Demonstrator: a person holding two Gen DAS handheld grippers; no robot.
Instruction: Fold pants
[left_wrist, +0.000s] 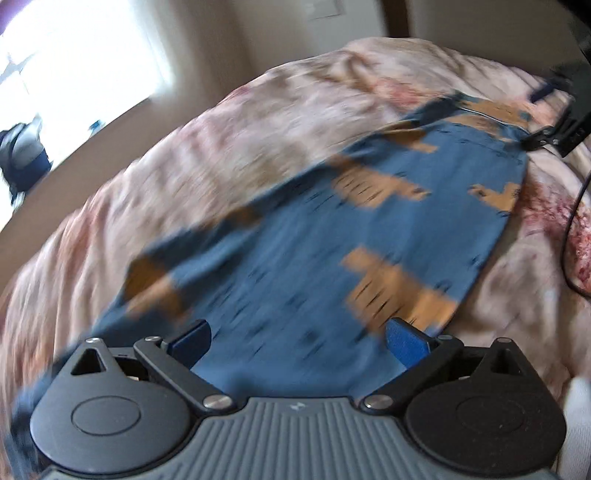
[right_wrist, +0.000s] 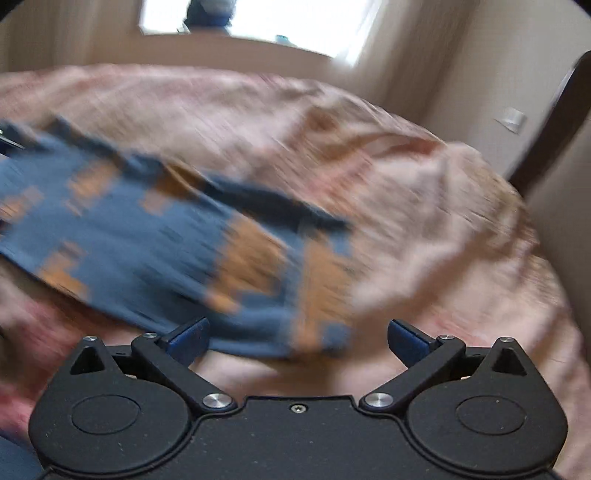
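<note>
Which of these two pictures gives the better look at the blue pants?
The left wrist view: the pants fill its middle, lying flat on the bedspread, their orange patches clear despite some blur. The right wrist view shows only one heavily blurred end.

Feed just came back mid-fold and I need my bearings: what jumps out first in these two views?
The blue pants with orange patches lie spread on a pinkish floral bedspread, filling the middle of the left view and the left half of the right view. Both the left gripper and the right gripper stand wide open just above the cloth, holding nothing. A bright window glares behind the bed; both views are blurred.
</note>
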